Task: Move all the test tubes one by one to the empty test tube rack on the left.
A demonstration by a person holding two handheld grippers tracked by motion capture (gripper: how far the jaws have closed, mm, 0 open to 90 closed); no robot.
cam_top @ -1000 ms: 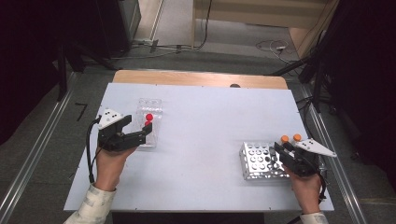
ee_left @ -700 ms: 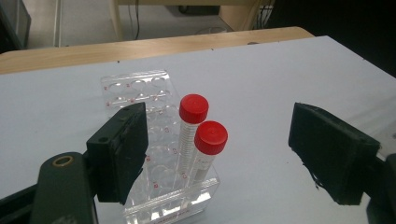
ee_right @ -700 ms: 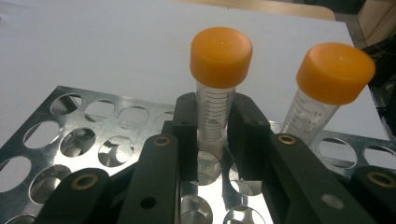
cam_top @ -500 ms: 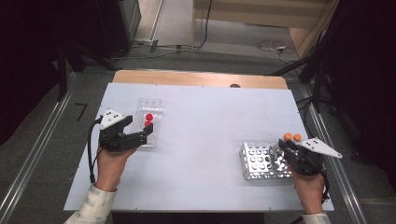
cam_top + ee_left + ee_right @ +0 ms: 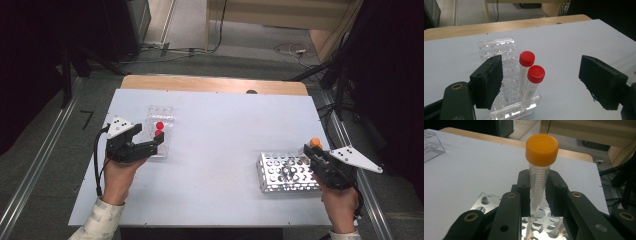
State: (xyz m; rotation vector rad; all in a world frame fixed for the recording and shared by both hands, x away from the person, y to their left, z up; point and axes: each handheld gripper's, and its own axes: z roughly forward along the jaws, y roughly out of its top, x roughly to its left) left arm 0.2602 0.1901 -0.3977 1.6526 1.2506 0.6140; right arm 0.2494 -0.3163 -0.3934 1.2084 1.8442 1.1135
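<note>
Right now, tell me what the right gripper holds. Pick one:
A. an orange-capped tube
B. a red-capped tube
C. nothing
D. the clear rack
A: the right gripper is shut on the orange-capped tube, held upright just above the metal rack; the two red-capped tubes stand in the clear rack by the left gripper, which is open.

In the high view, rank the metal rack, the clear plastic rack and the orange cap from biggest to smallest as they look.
1. Metal rack, though it lies nearer the camera.
2. Clear plastic rack, partly hidden by the left gripper.
3. Orange cap, plainly smallest.
</note>
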